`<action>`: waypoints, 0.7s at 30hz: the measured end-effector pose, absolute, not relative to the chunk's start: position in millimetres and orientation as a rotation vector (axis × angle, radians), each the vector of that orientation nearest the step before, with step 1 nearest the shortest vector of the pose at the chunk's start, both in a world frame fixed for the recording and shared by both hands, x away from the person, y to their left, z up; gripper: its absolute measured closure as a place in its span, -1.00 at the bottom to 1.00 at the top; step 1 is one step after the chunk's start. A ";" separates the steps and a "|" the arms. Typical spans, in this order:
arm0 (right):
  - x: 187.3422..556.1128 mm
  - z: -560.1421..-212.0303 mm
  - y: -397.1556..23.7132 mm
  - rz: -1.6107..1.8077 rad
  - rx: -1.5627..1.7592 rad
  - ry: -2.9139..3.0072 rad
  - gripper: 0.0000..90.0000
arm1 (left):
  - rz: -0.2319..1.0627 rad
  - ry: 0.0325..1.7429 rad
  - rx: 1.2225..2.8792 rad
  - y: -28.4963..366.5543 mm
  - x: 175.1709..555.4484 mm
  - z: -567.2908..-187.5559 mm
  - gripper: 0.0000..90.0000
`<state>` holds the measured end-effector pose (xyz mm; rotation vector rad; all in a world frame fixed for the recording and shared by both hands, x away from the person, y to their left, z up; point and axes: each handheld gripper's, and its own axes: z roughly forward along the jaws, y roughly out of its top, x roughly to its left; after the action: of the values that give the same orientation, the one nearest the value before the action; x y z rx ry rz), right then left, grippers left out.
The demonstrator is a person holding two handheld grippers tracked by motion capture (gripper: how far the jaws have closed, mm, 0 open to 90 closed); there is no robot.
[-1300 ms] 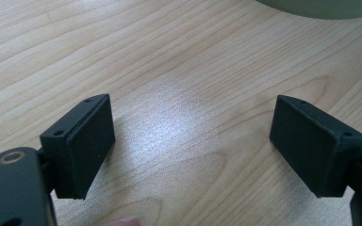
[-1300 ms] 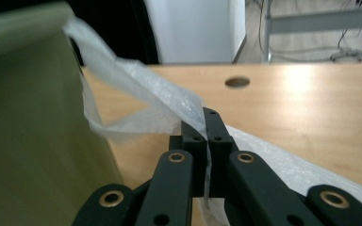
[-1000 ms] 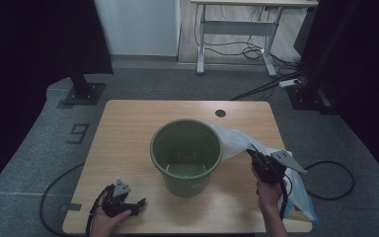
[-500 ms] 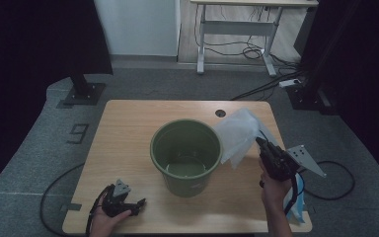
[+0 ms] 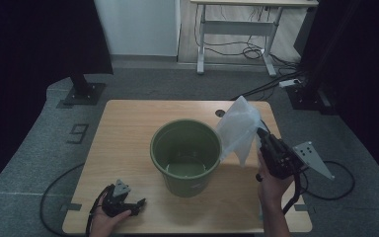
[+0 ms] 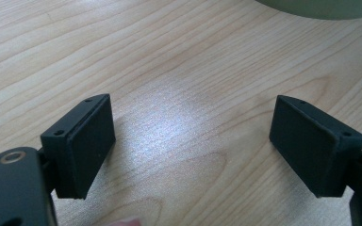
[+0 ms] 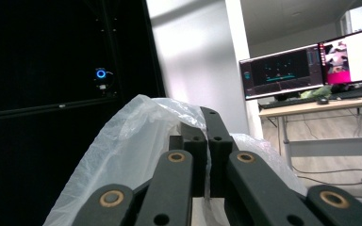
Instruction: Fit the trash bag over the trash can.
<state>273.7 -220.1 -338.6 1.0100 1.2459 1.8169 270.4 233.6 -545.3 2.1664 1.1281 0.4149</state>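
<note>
A green bucket [image 5: 186,153] stands upright in the middle of the wooden table [image 5: 128,123]. My right gripper [image 5: 262,133] is raised just right of the bucket's rim and is shut on a thin white plastic bag [image 5: 238,128], which hangs in the air beside the rim. In the right gripper view the jaws meet on the bag [image 7: 122,155], with the gripper [image 7: 208,127] pointing up and away from the table. My left gripper [image 5: 137,203] rests open near the table's front left corner. Its pads [image 6: 82,146] stand wide apart over bare wood with nothing between them.
The bucket's base [image 6: 320,7] shows at the top edge of the left gripper view. Cables trail off the table at both front corners. A desk frame [image 5: 237,29] and a black stand [image 5: 81,89] sit on the floor beyond the table. A desk with monitors [image 7: 306,70] is in the background.
My right gripper has risen from low at the table's right side, lifting the bag off the table until it hangs next to the bucket's rim. The left gripper has stayed put.
</note>
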 end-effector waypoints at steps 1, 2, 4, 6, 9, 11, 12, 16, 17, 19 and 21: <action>273.8 -337.7 -217.2 1.818 1.005 1.250 0.98 | 0.415 1.128 2.166 233.5 270.4 -545.3 -0.68; 274.2 -337.0 -214.2 1.822 0.998 1.252 0.98 | 0.415 1.128 2.166 233.5 270.4 -545.3 -0.68; 275.1 -335.3 -209.1 1.827 0.991 1.258 0.98 | 0.414 1.128 2.166 233.6 270.5 -545.3 -0.68; 276.1 -331.9 -202.4 1.833 0.977 1.268 0.98 | 0.414 1.129 2.166 233.7 270.5 -545.3 -0.68; 277.0 -326.5 -193.3 1.837 0.955 1.282 0.98 | 0.413 1.129 2.165 233.7 270.5 -545.3 -0.68; 277.6 -323.3 -188.0 1.833 0.939 1.288 0.98 | 0.413 1.129 2.166 233.8 270.5 -545.3 -0.68; 277.9 -322.1 -185.9 1.834 0.935 1.290 0.98 | 0.413 1.129 2.165 233.7 270.5 -545.3 -0.68; 279.1 -319.0 -180.8 1.834 0.928 1.298 0.98 | 0.413 1.128 2.166 233.8 270.5 -545.3 -0.68; 279.4 -318.2 -180.0 1.839 0.923 1.296 0.98 | 0.412 1.128 2.166 233.8 270.5 -545.2 -0.68; 278.9 -315.9 -179.4 1.844 0.917 1.296 0.98 | 0.413 1.129 2.165 233.7 270.5 -545.3 -0.68; 277.7 -313.3 -178.4 1.850 0.909 1.293 0.98 | 0.413 1.129 2.165 233.7 270.5 -545.3 -0.68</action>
<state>277.7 -178.4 -313.3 0.9085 1.2935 1.8500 270.5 233.7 -545.3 2.1650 1.1286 0.4130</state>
